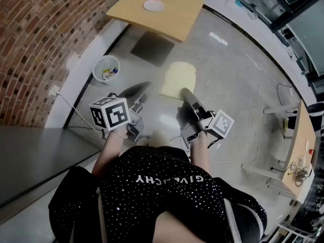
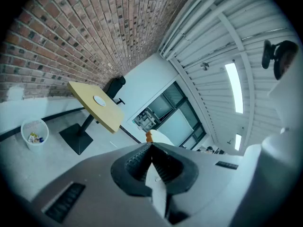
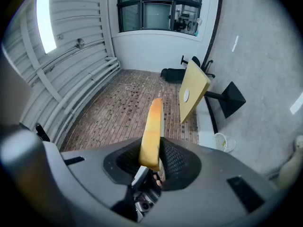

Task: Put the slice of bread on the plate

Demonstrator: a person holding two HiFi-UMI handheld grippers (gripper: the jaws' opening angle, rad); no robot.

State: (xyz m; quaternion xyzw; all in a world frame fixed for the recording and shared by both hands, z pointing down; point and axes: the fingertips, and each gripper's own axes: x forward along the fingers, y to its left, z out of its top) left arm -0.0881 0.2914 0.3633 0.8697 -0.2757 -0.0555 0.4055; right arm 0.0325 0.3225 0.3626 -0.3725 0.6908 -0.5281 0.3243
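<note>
A pale slice of bread hangs in the air above the floor, with my right gripper shut on its near edge. In the right gripper view the bread stands on edge between the pads, crust toward the camera. The small white plate lies on a wooden table far ahead. The same plate shows small in the right gripper view, and the plate also appears in the left gripper view. My left gripper hangs to the left of the bread, jaws together, with nothing held.
A white wire bin stands by the brick wall on the left. The table's dark square base rests on the grey floor. A desk with cables runs along the right.
</note>
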